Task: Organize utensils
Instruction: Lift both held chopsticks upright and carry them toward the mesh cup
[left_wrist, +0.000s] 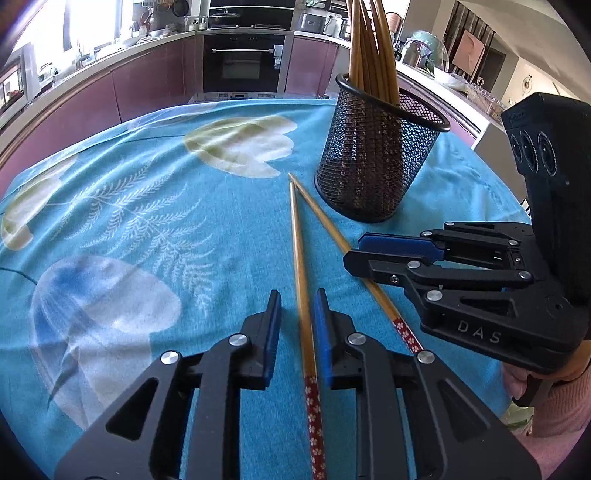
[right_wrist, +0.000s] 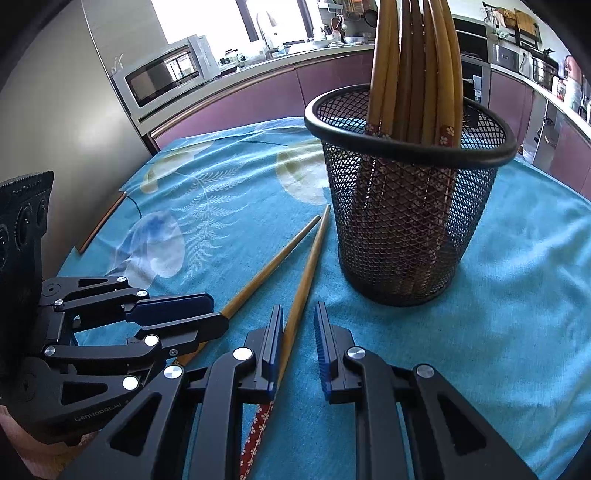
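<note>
Two wooden chopsticks with red flowered ends lie on the blue cloth, their tips meeting near a black mesh holder (left_wrist: 369, 158) (right_wrist: 406, 221) that has several chopsticks standing in it. My left gripper (left_wrist: 296, 295) (right_wrist: 219, 314) is low over the left chopstick (left_wrist: 300, 266) (right_wrist: 266, 277). That stick runs between the blue pads with a gap showing, so the gripper is open. My right gripper (right_wrist: 298, 314) (left_wrist: 352, 251) straddles the other chopstick (right_wrist: 308, 269) (left_wrist: 325, 225). This stick lies close along the left pad and clear of the right one, so that gripper is open too.
The blue flowered tablecloth (left_wrist: 129, 221) covers the table as far as the kitchen counters. A built-in oven (left_wrist: 242, 62) and a microwave (right_wrist: 166, 77) stand beyond it. A sleeve (left_wrist: 554, 402) shows at the right edge.
</note>
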